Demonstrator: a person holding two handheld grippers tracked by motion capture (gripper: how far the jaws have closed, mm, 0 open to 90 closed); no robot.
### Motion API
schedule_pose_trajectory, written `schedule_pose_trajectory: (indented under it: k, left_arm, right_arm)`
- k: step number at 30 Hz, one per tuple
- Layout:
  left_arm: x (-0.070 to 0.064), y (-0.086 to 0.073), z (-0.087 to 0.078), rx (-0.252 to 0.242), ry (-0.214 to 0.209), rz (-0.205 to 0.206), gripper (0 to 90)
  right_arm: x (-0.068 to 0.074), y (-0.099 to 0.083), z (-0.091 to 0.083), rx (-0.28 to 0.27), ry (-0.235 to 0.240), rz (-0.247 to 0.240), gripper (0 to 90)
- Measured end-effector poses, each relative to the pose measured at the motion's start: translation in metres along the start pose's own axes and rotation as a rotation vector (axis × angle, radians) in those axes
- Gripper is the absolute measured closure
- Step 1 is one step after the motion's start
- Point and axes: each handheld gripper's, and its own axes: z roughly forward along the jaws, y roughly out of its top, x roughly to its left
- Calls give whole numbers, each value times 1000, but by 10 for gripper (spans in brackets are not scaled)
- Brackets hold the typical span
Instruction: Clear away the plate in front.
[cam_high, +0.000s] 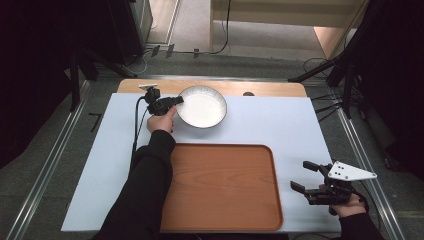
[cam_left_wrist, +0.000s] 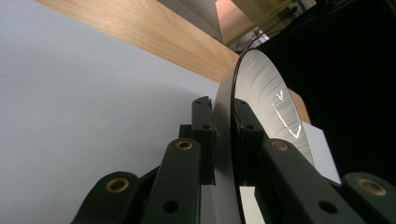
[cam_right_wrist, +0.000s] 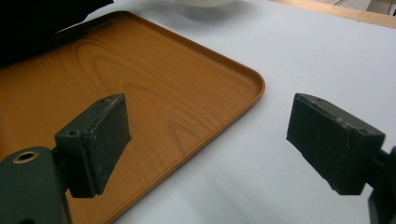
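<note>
Plate: one, rim clamped in left gripper jaws; tray: one; right gripper jaws wide.

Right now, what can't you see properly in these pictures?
- Left gripper view: the bowl's near rim is hidden between the left claw's jaws.
- Right gripper view: the tray's left part is cut off by the edge and a dark sleeve.
- High view: the tray's left edge hides under the forearm.

A recording lab: black tripod legs and floor cables ring a white-covered worktop between dark curtains.
</note>
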Motion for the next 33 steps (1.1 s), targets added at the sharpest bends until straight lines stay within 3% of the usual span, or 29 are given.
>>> schedule_pose_trajectory:
  k: [7,12,15,24,33]
  left_arm:
    - [-4,5,-12,50,-60,-47,830]
    - [-10,5,-22,78,-81,-6,829]
    - [-11,3,-28,92,-119,-10,820]
    - [-13,-9,-40,131,-168,16,826]
    - [-11,-24,-60,163,-184,33,824]
  right_arm:
    - [0,0,1,2,-3,-1,140]
    - [0,0,0,4,-4,0,140]
    - [0,0,1,-1,-3,-2,140]
    - [0,0,1,-3,-5,-8,141]
    - [1,0,1,0,-4,-7,141]
